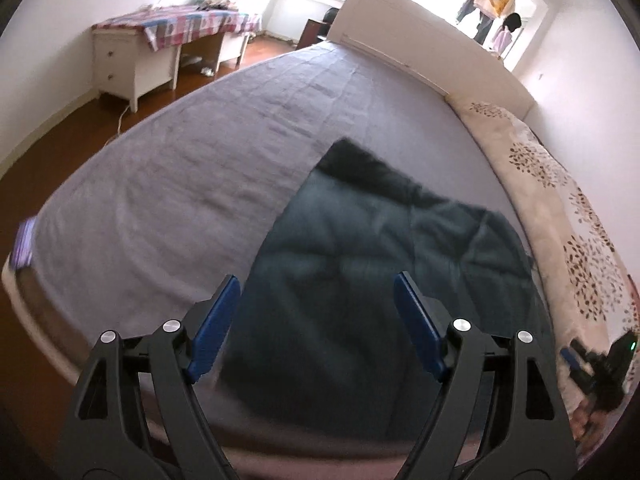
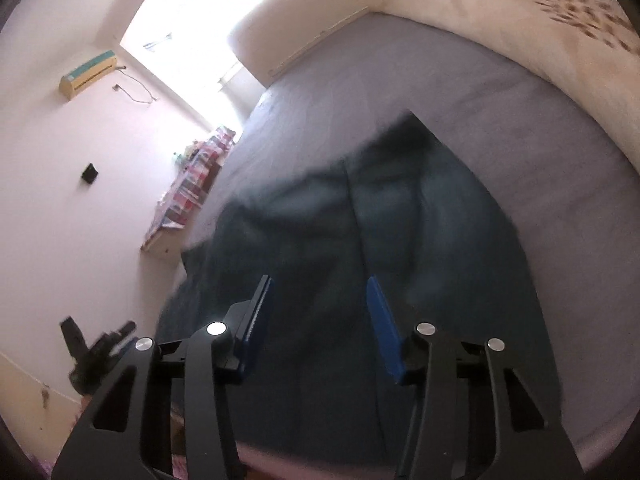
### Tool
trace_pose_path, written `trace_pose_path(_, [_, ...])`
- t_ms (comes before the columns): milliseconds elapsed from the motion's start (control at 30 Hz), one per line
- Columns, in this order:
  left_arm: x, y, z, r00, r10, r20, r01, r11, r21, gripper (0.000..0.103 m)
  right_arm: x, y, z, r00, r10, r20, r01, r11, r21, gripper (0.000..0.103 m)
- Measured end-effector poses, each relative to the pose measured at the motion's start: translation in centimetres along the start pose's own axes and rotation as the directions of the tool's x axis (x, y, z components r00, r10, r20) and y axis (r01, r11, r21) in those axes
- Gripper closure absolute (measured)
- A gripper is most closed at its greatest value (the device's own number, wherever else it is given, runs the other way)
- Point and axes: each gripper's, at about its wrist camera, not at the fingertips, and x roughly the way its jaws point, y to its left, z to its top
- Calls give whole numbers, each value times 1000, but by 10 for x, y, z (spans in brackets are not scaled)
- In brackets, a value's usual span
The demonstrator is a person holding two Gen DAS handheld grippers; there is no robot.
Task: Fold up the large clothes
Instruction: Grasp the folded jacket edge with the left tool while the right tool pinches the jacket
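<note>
A dark teal garment (image 1: 384, 272) lies spread flat on the grey bed sheet (image 1: 192, 168), close to the patterned quilt (image 1: 560, 200) along the bed's far side. The left gripper (image 1: 316, 320) hangs above the garment's near part with its jaws spread and nothing between them. The right gripper (image 2: 320, 320) hangs likewise over the cloth, jaws apart and empty.
</note>
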Motion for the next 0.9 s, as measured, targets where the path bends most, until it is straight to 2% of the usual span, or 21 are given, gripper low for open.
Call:
trace_pose_path(67, [-7,12,-16,1000,-8,-22,7,999,-40,23,-15,-13,-31,999,-37,-32,38,999,34,53])
trace_pose_path(167, [-9,32,-34,996,-57,-70,47,989,-138,22,-28,-38,-65,995,-56,-79,65,990,122,37])
trace_pose_path(267, [-1,48,-47,989,-106,-102,78,965,-251,21,-35,-60,-82,997,-30,-77,48,970,240,35])
trace_pose_path(333, [5,53,-54,981,-154,-116,111,943,-315,21,-36,-70,-84,999,8,-52,8,950,312,32])
trace_pose_path(400, [9,51,-59,977,-181,-113,134,933,-335,20,-33,-76,-81,999,49,-24,-37,934,356,28])
trace_pose_path(567, [18,40,-62,972,-202,-119,151,929,-338,16,-19,-81,-76,997,79,5,-74,911,407,26])
trace_pose_path(667, [27,37,-60,975,-185,-126,134,933,-334,15,-14,-76,-69,999,44,8,-44,924,381,26])
trace_pose_path(800, [46,38,-60,971,-171,-165,100,924,-370,15,-2,-80,-71,1000,14,-18,-6,926,377,26])
trace_pose_path(900, [60,39,-66,954,-227,-196,117,883,-454,15,2,-83,-77,999,-2,-32,14,921,389,26])
